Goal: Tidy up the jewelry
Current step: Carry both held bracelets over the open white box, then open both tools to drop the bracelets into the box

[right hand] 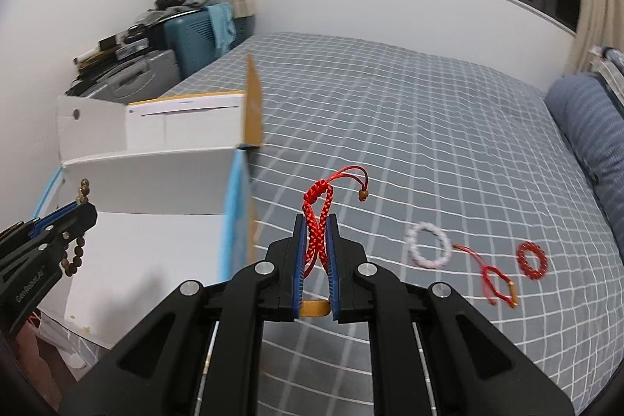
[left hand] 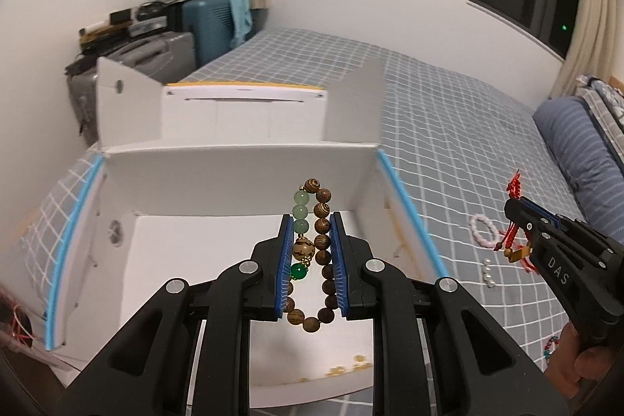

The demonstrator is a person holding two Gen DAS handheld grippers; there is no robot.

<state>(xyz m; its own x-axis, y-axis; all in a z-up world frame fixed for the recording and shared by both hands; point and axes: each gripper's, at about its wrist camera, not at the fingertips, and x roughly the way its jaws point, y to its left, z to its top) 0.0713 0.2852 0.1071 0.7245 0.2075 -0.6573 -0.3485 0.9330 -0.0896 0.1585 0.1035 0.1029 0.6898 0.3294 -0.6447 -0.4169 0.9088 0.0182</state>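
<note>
Two tools, each carrying a bracelet, by an open white box on a bed.

Left wrist view: the left tool is clamped on a wooden bead bracelet with pale green beads and one bright green bead, angled down over the white box. Right wrist view: the right tool is clenched on a red braided cord bracelet with a gold bar, angled down above the checked bed, right of the box.
</note>
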